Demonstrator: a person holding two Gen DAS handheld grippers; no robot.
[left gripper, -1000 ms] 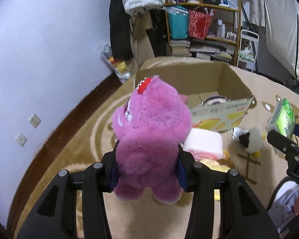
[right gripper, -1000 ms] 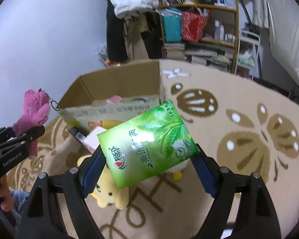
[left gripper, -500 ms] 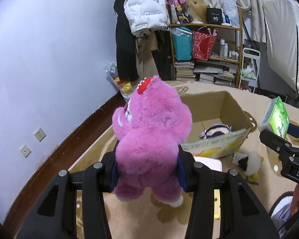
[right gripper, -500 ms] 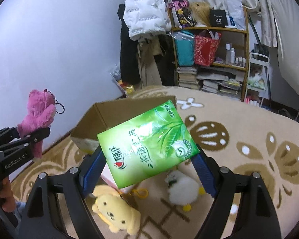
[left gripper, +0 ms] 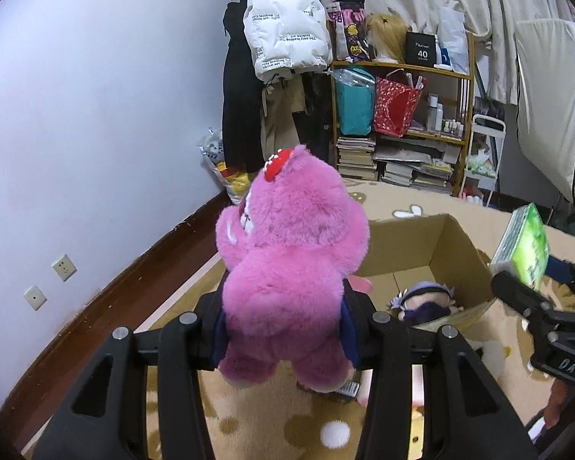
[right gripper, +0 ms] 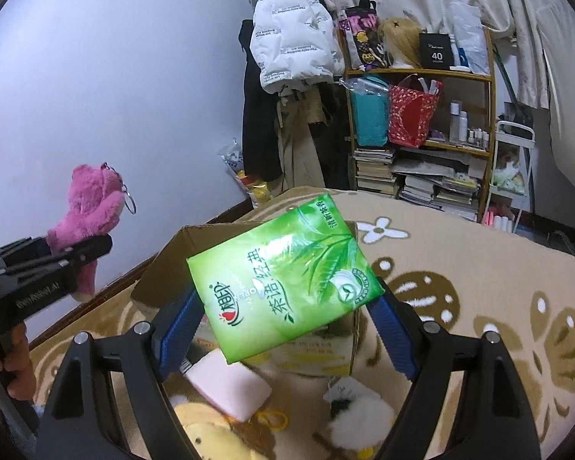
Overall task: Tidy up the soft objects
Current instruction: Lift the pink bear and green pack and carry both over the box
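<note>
My left gripper point(left gripper: 283, 329) is shut on a pink plush bear point(left gripper: 287, 264) and holds it up in the air, left of an open cardboard box point(left gripper: 452, 245). The bear also shows in the right wrist view point(right gripper: 88, 211). My right gripper point(right gripper: 283, 326) is shut on a green tissue pack point(right gripper: 283, 280), held above the box's point(right gripper: 165, 268) near side. The pack shows at the right of the left wrist view point(left gripper: 525, 249). A purple-haired doll point(left gripper: 425, 303) lies inside the box.
On the patterned rug point(right gripper: 460, 268) below lie a pink soft block point(right gripper: 230, 387), a yellow plush point(right gripper: 211, 437) and a white fluffy toy point(right gripper: 360, 418). A shelf point(left gripper: 406, 115) with bags and books, and hanging coats point(left gripper: 283, 19), stand at the back wall.
Both grippers have risen with their loads. The views now look further over the box toward the shelf, and the box interior with the doll shows more.
</note>
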